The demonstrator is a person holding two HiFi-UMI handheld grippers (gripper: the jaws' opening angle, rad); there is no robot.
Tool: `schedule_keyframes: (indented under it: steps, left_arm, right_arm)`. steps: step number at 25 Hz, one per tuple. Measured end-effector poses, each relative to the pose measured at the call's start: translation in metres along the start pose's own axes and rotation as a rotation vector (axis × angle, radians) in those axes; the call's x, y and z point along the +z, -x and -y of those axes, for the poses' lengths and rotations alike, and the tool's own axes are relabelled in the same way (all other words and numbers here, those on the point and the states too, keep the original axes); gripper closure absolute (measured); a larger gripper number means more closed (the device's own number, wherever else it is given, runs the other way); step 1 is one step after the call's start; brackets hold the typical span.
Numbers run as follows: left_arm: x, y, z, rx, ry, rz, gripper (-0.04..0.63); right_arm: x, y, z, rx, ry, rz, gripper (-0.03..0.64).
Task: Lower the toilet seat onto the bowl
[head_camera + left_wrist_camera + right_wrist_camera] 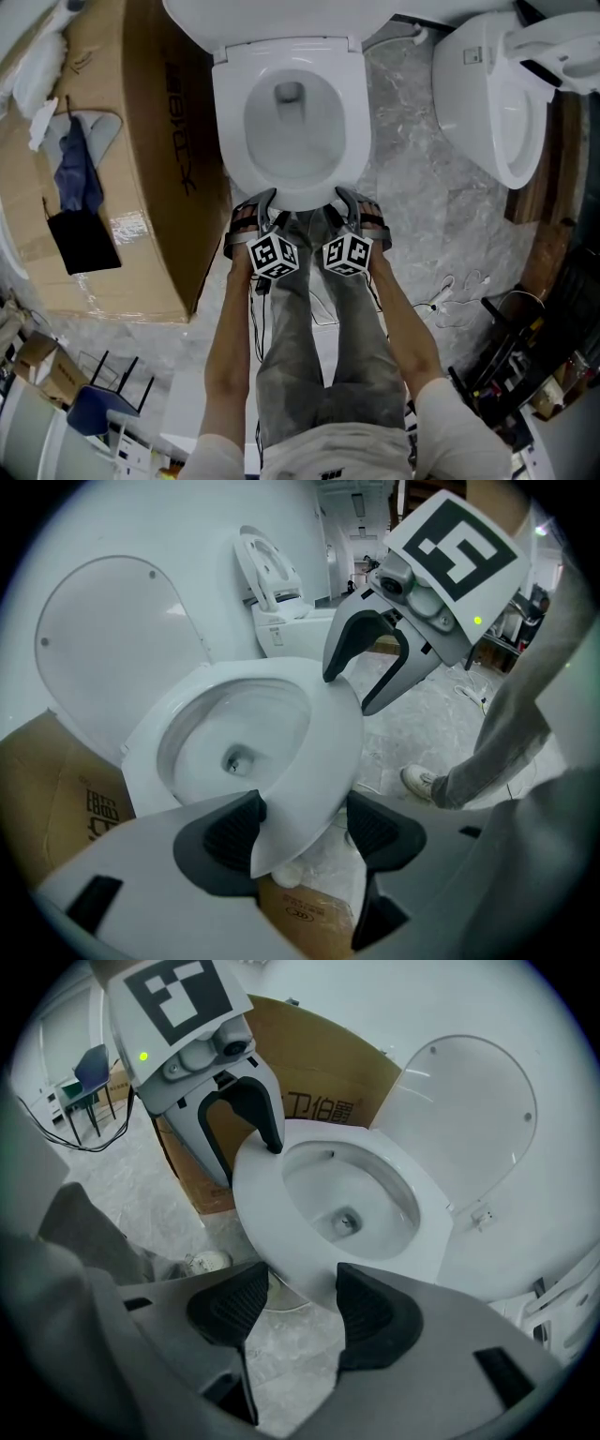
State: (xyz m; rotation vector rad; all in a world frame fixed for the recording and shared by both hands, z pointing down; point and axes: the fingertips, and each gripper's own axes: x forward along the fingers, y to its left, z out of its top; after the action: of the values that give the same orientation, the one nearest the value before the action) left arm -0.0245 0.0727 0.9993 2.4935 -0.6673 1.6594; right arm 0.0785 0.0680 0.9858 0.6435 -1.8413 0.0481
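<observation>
The white toilet seat (pixel 231 122) lies flat on the bowl, and the lid (pixel 281 17) stands upright behind it. Both grippers are at the seat's front rim, side by side. My left gripper (pixel 258 208) is open, and in the left gripper view the seat's front edge (pixel 323 752) passes between its pads, with a gap on the right side. My right gripper (pixel 354 206) is open too. In the right gripper view the seat's rim (pixel 272 1204) sits between its pads, with bare floor showing beside the left pad. Each gripper view shows the other gripper straddling the rim.
A large cardboard box (pixel 112 187) stands close to the toilet's left. A second white toilet (pixel 487 103) is at the right. White cables (pixel 450 300) lie on the marble floor. The person's legs and a shoe (pixel 422 782) are right behind the grippers. A blue chair (pixel 94 408) is at lower left.
</observation>
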Motion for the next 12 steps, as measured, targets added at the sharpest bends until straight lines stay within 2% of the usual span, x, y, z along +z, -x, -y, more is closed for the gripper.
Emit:
schedule_keyframes:
  steps: [12]
  left_arm:
    - [-0.005, -0.012, 0.007, -0.042, 0.059, 0.001, 0.311]
  right_arm:
    - [-0.008, -0.017, -0.006, 0.017, 0.004, -0.036, 0.388]
